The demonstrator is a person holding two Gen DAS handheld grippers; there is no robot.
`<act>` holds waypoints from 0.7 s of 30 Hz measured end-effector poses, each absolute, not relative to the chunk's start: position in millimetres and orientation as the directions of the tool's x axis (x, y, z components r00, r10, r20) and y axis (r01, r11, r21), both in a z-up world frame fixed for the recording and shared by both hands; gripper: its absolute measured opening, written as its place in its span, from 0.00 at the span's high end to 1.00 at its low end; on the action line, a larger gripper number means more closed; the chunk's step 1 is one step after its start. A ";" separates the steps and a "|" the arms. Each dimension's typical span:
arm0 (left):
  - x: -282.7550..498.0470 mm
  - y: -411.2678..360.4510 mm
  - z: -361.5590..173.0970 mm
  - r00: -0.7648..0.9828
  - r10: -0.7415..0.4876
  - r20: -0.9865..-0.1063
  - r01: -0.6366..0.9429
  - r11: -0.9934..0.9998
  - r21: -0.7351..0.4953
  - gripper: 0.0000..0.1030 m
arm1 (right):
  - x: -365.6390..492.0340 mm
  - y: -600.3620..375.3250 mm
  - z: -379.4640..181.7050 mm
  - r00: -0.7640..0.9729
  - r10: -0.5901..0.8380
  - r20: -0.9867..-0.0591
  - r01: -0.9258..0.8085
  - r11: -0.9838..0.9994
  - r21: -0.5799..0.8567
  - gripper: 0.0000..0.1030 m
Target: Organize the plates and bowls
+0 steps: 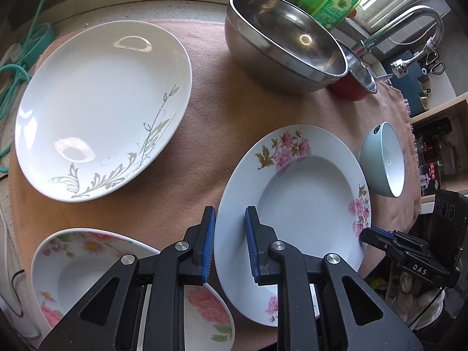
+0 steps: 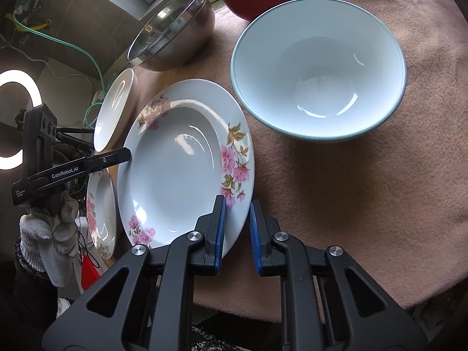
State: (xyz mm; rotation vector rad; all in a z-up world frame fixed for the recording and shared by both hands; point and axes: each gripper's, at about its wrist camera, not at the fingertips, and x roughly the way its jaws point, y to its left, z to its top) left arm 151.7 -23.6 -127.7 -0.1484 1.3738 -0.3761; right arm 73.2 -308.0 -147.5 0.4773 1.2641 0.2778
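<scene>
We had both grippers on the pink-flowered deep plate, one at each side of its rim. Our left gripper was clamped over the rim at about nine o'clock of the plate, one pad inside and one outside. Our right gripper was clamped over the opposite rim at about three o'clock (the outer pad sat over the peach cloth). The plate lay on the cloth, with the pale blue bowl near it at one o'clock in the right wrist view. We judged the step to be the two-handed pickup of this plate. The next move called for an even lift, then stacking it on the rose-patterned plate at seven o'clock
</scene>
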 end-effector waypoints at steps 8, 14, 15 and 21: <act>140.3 -32.3 -128.0 0.149 -0.343 -0.927 0.176 0.932 -0.317 0.82 | 68.2 -310.3 -146.9 0.278 0.447 -0.850 0.056 0.876 0.479 0.84; 129.2 -37.7 -128.3 0.148 -0.342 -0.928 0.175 0.932 -0.316 0.82 | 62.9 -312.9 -148.1 0.271 0.447 -0.852 0.053 0.877 0.477 0.84; 127.7 -38.9 -128.4 0.147 -0.343 -0.928 0.173 0.933 -0.317 0.82 | 62.6 -312.9 -148.2 0.270 0.446 -0.853 0.052 0.878 0.476 0.84; 119.7 -41.3 -129.3 0.149 -0.346 -0.926 0.162 0.933 -0.322 0.82 | 59.1 -313.1 -149.2 0.263 0.444 -0.856 0.044 0.881 0.471 0.84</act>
